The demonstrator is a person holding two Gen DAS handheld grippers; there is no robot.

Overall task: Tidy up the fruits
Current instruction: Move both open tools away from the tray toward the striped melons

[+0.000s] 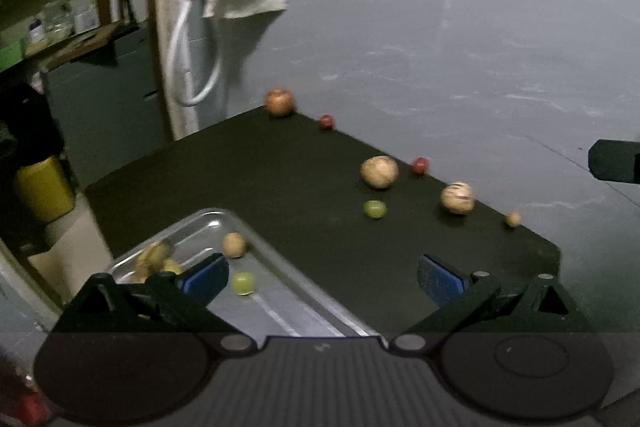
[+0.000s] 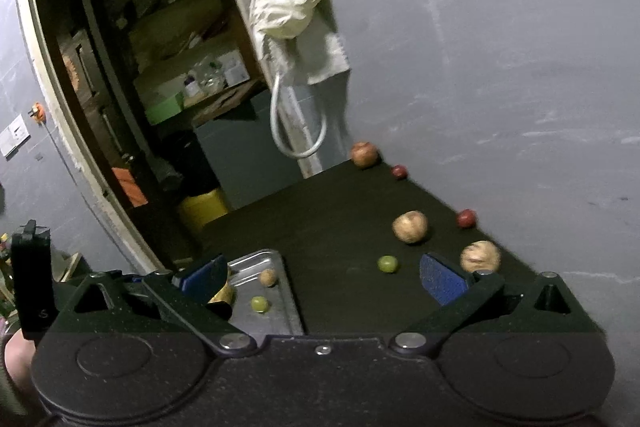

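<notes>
A metal tray lies at the near left of the black table. It holds a green grape, a small tan fruit and yellowish fruits. On the table lie a green grape, two tan round fruits, two small red fruits, an apple and a small tan fruit. My left gripper is open and empty above the tray's edge. My right gripper is open and empty.
The table stands against a grey wall. A cloth bag and white hose hang by a doorway at the left. A yellow bin stands on the floor to the left.
</notes>
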